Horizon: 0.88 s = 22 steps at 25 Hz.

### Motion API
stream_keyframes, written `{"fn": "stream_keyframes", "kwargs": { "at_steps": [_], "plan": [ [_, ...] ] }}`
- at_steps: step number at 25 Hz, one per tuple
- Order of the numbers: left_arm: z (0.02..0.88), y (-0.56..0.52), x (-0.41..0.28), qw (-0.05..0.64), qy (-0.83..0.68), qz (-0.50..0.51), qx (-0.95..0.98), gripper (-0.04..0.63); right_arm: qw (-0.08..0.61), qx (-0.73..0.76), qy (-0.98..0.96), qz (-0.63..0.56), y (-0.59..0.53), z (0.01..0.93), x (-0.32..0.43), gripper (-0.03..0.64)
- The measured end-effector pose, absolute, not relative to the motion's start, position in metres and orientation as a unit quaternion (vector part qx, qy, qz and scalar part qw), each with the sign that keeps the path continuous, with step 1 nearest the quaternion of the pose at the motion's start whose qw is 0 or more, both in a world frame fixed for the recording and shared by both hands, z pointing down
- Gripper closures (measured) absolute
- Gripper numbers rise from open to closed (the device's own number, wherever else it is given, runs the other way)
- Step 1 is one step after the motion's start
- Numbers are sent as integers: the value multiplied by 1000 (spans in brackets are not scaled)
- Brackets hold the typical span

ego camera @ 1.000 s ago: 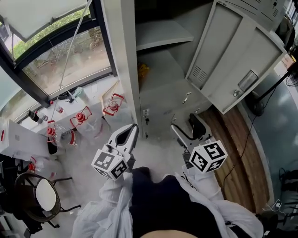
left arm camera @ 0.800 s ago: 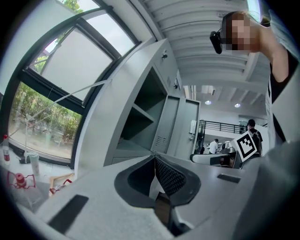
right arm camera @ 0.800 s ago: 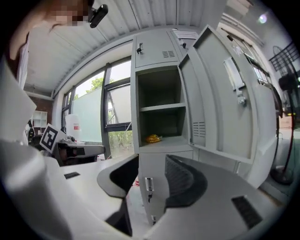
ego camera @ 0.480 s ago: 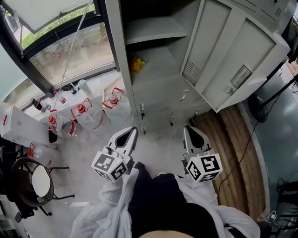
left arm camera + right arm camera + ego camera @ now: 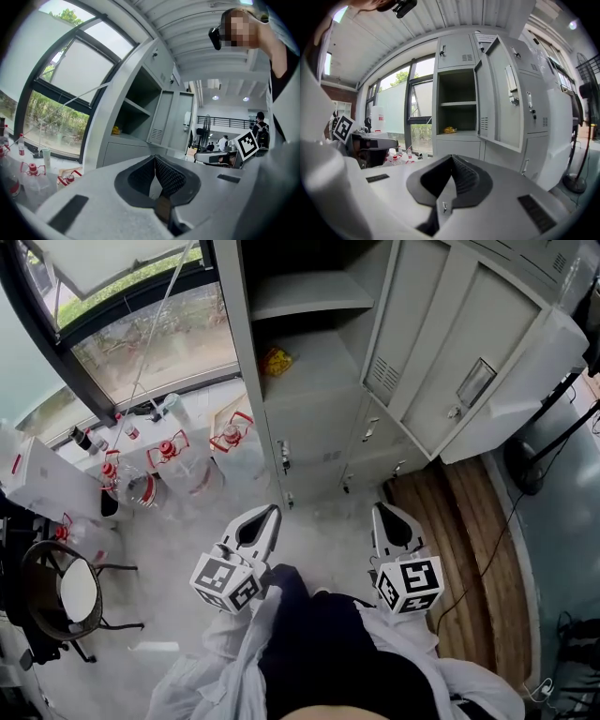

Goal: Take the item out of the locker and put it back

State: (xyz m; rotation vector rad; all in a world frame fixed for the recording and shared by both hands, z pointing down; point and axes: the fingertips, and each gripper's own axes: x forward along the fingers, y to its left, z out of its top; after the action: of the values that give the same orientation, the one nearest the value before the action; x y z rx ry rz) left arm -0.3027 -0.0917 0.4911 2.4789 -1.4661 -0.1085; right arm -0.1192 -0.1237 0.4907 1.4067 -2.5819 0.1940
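Left white two-jaw gripper (image 5: 268,514): jaws pressed together, empty, unchanged. Small yellow item (image 5: 276,361) lies on the shelf of the open grey metal locker (image 5: 314,432), well apart from both grippers. Right white gripper (image 5: 382,512): jaws were spread a second ago, now closed on nothing. Both are drawn back, so the put-back looks done.

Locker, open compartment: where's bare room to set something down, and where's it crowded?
Upper shelf is bare. Lower shelf is free between the yellow item and the open door. Floor left of the locker is crowded with jugs.
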Motion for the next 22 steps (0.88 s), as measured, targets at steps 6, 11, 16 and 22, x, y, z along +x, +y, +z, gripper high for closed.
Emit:
{"fn": "stream_keyframes", "kwargs": {
  "at_steps": [6,11,16,22],
  "plan": [
    [494,-81,-293,131,-507,-35,851,588,93,468,-876,65,-113,491,-115,618],
    [488,-78,-290,123,-506,-32,853,588,86,473,-874,72,-110,490,-108,618],
    [487,-75,-286,123,-503,-32,855,588,83,477,-872,70,-106,489,-104,618],
    [492,-70,-279,125,-498,-29,857,588,83,479,-871,72,-102,493,-101,618]
  ]
}}
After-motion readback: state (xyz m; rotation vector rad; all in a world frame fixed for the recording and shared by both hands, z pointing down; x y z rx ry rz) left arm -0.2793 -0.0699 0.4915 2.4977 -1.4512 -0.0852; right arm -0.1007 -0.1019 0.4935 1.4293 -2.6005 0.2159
